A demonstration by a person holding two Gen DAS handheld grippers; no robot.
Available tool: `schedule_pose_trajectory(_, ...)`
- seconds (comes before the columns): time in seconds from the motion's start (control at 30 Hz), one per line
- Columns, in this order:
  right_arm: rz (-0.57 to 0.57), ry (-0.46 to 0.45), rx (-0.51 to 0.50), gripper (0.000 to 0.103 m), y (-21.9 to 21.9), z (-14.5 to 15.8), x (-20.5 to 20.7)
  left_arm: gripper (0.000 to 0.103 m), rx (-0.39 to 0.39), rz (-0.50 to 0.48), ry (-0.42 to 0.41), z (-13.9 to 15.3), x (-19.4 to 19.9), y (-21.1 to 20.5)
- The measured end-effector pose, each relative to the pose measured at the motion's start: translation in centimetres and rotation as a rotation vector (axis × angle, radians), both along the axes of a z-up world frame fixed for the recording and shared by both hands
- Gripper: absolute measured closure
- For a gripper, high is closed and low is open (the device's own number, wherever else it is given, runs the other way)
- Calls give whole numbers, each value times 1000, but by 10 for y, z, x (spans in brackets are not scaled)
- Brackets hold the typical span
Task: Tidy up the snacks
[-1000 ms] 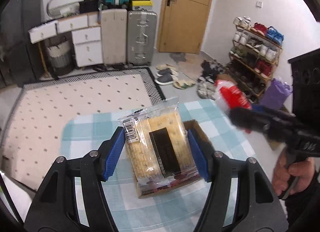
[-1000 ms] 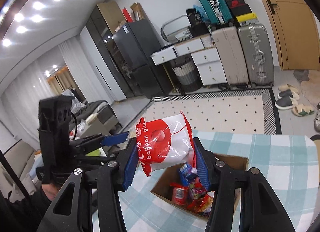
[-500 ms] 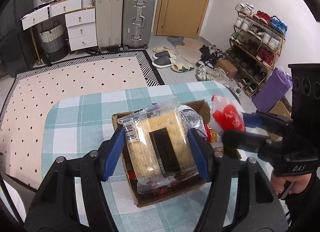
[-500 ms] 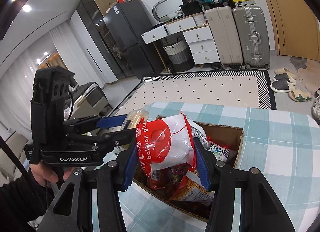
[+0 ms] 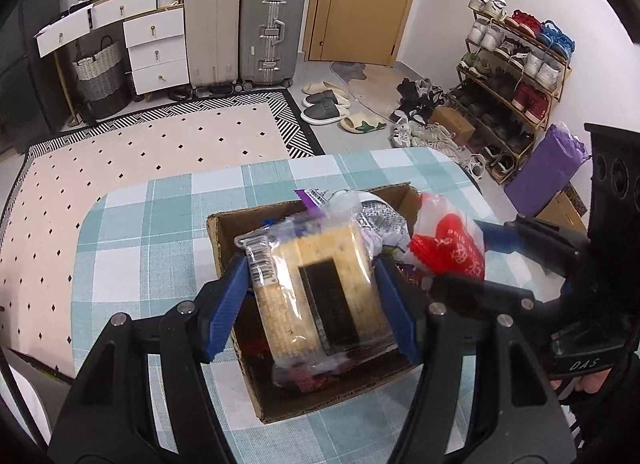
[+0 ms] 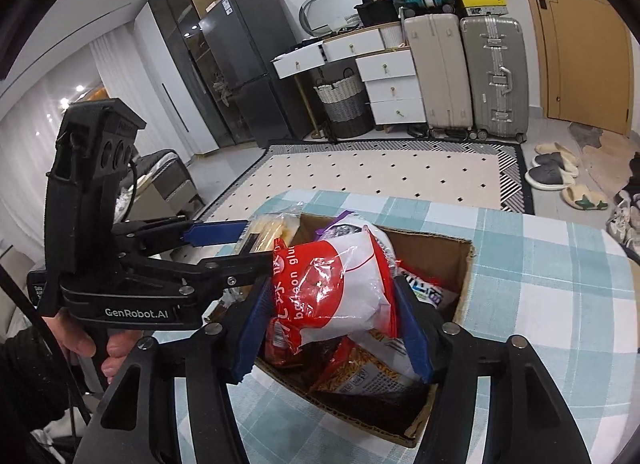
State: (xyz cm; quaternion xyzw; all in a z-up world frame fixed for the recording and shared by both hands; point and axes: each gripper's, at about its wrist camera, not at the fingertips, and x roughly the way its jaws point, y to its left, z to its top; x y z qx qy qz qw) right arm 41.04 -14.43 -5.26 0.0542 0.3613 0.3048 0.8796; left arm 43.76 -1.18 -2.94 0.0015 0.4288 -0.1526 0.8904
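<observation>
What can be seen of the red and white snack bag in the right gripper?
The red and white snack bag is a puffy, glossy plastic pouch printed with white lettering. It sits tilted between the blue pads of the right gripper, whose jaws are opening, just above the packets filling the cardboard box. The left gripper reaches in beside it.

Both tools have been lowered from above the counter point(image 5: 132, 223) to the open cardboard box point(image 5: 224, 236). The cracker packet point(image 5: 320, 288), earlier held high over the box by the left tool point(image 5: 314, 304), is now brought down into its mouth. The red-and-white bag point(image 6: 332, 292) has been carried down onto the snacks inside, and the right tool point(image 6: 332, 324) is opening around it, the bag between its blue pads.
</observation>
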Motion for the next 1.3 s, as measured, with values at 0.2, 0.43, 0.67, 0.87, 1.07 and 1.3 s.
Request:
schedule_pose_trajectory(0.2, -24, -1, 7, 28, -4, -1, 0, 28, 11, 9, 1, 1, -3, 1)
schedule_pose_trajectory(0.43, -32, -25, 23, 27, -10, 8, -8, 28, 12, 23, -27, 13, -17, 7)
schedule_pose_trajectory(0.67, -43, -92, 28, 23, -16, 32, -28, 24, 33, 39, -86, 37, -41, 9)
schedule_pose_trajectory(0.87, -61, -171, 22, 19, -21, 60, -54, 21, 39, 66, -154, 64, -72, 15)
schedule_pose_trajectory(1.07, -57, -245, 13, 14, -24, 86, -91, 16, 98, 135, -264, 94, -110, 20)
schedule_pose_trajectory(1.3, -77, -342, 9, 6, -40, 104, -144, 0, 75, 193, -357, 112, -162, 34)
